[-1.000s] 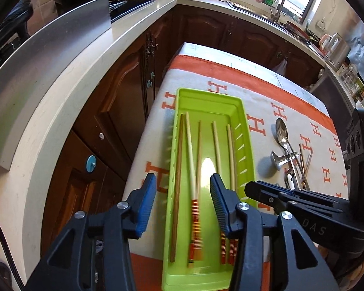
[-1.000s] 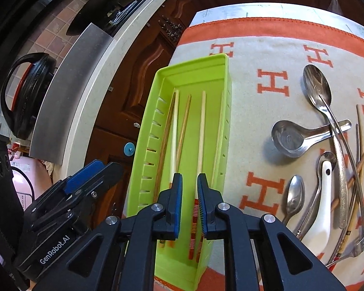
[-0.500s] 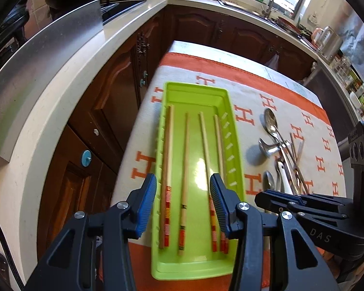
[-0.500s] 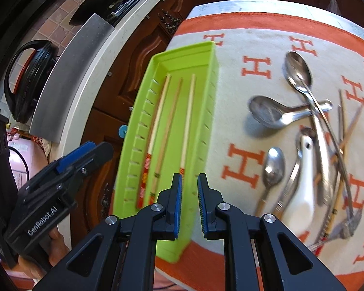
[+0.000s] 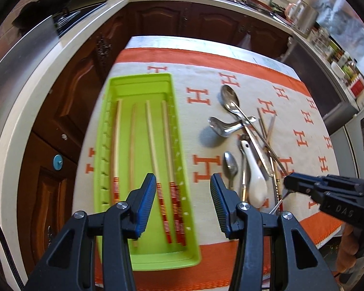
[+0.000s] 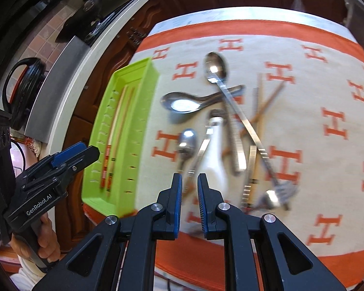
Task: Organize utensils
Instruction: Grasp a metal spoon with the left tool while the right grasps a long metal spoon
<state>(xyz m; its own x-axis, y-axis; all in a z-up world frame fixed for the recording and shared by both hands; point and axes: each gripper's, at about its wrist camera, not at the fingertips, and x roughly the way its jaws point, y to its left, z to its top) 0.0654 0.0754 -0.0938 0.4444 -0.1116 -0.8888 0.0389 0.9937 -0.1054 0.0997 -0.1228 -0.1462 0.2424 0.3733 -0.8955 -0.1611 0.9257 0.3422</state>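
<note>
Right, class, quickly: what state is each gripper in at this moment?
Left gripper: open, nothing between its jaws.
Right gripper: jaws nearly closed, a narrow gap, holding nothing.

- Tray [image 5: 114,84]: glossy green plastic.
- Chopsticks [image 5: 149,140]: smooth pale wood, red-banded ends.
- Spoons [image 6: 182,101]: shiny polished metal.
- White spoon [image 5: 253,177]: glazed ceramic, by its look.
- Cloth [image 6: 315,121]: matt woven fabric.
</note>
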